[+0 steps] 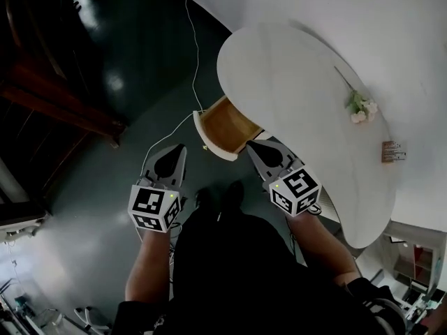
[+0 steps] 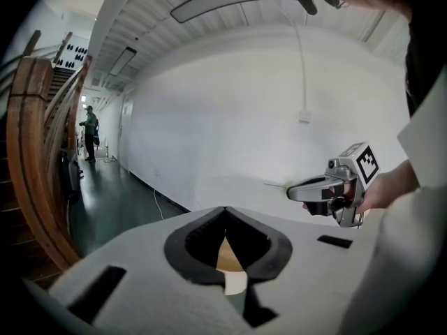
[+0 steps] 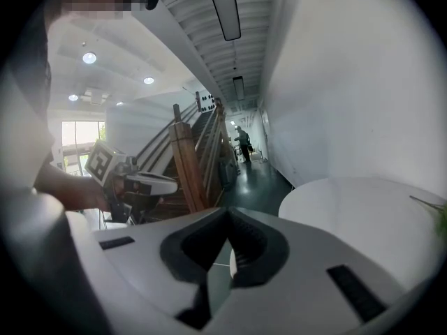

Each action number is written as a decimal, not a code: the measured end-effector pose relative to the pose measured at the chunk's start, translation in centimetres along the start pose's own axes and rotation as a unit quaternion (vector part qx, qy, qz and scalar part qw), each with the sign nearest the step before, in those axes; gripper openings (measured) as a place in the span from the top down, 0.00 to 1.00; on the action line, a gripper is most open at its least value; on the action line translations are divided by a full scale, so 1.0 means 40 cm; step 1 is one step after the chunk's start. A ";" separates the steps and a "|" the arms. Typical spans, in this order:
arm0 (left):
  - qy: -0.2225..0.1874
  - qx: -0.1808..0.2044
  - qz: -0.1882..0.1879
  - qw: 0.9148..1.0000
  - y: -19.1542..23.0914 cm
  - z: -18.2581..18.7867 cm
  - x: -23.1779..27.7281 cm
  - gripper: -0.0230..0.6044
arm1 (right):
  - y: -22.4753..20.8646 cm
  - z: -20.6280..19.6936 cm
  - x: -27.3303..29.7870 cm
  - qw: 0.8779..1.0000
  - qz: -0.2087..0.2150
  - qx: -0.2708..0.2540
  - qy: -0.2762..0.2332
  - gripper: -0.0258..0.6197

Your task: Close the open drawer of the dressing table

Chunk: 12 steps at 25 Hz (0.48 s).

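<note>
- The dressing table (image 1: 293, 68) has a plain white oval top and stands against a white wall (image 1: 391, 19).
- A sprig of white flowers (image 1: 360, 107) lies on the top near the wall, well apart from both grippers.
- The floor (image 1: 98, 215) is dark green and glossy. A thin white cable (image 1: 192, 47) trails across it towards the table.
- A brown wooden staircase (image 1: 42, 82) rises at the left of the head view.
- The gripper views show a long corridor with strip lights (image 3: 223, 5) on a slatted ceiling. A person (image 3: 243, 143) stands far down it.
- The drawer (image 1: 225, 125) is pulled out from under the table's edge, on the side towards the person. Its wood-coloured inside is open to view, and its white front carries a small knob (image 1: 204, 147).
- The left gripper (image 1: 178, 152) is over the floor, near the drawer's front and apart from it. Its jaws are pressed together with nothing between them.
- The right gripper (image 1: 253, 146) has its tip just beside the drawer's near corner, at the table's edge. Its jaws also meet, with nothing in them.
- The only print is the black-and-white square pattern on each marker cube (image 1: 155, 208). A spotted white panel (image 3: 206, 102) by the stairs is too small to read.
</note>
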<state>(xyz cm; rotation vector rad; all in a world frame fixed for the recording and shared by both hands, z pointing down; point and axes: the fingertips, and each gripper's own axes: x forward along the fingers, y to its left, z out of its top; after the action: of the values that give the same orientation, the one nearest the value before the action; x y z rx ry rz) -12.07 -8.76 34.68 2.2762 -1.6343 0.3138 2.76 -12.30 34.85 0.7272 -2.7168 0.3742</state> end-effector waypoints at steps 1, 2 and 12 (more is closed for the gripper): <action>0.001 -0.005 0.000 1.000 0.011 -0.009 -0.002 0.95 | 0.007 0.001 0.012 1.000 0.002 0.001 0.002 0.95; 0.002 -0.009 0.000 1.000 0.024 -0.019 -0.005 0.95 | 0.017 0.000 0.024 1.000 0.003 0.002 0.004 0.95; 0.032 -0.016 -0.059 0.998 0.115 -0.122 0.015 0.95 | 0.087 -0.053 0.129 0.999 -0.032 0.036 0.023 0.95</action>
<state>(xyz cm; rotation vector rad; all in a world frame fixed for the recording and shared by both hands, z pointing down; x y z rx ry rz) -16.20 -8.80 40.00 2.3034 -1.4557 0.3271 -2.83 -10.95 38.03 0.8117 -2.6418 0.4692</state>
